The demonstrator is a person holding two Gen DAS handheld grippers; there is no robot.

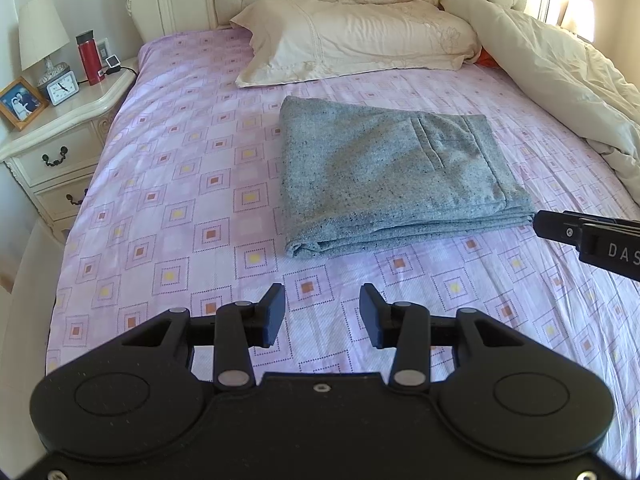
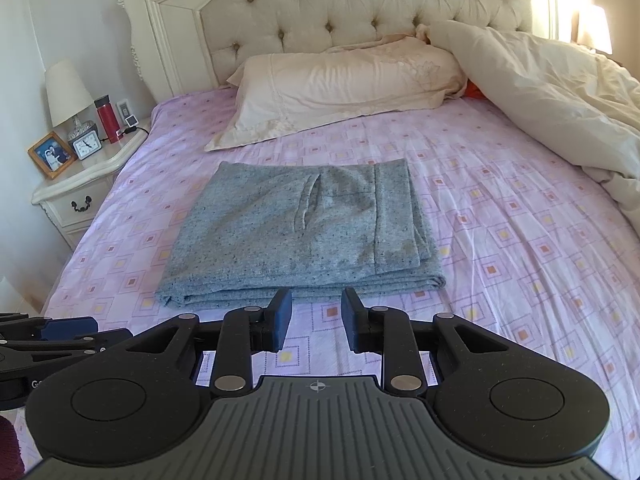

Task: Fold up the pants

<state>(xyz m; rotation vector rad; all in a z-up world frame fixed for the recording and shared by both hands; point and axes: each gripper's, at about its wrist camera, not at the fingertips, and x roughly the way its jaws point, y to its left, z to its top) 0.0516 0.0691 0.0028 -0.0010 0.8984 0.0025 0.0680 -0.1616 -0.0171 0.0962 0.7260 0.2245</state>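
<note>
The grey pants lie folded into a neat layered rectangle mid-bed, at twelve o'clock from both empty claws, left and right, each partly open, so folding looks finished.

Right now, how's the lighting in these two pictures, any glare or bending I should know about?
Left wrist view: sunlight washes out the duvet at upper right; the bedsheet bows at the rounded, dark frame edges. Right wrist view: the same glare by the headboard at upper right; the grey pants are evenly lit and sharp.
</note>
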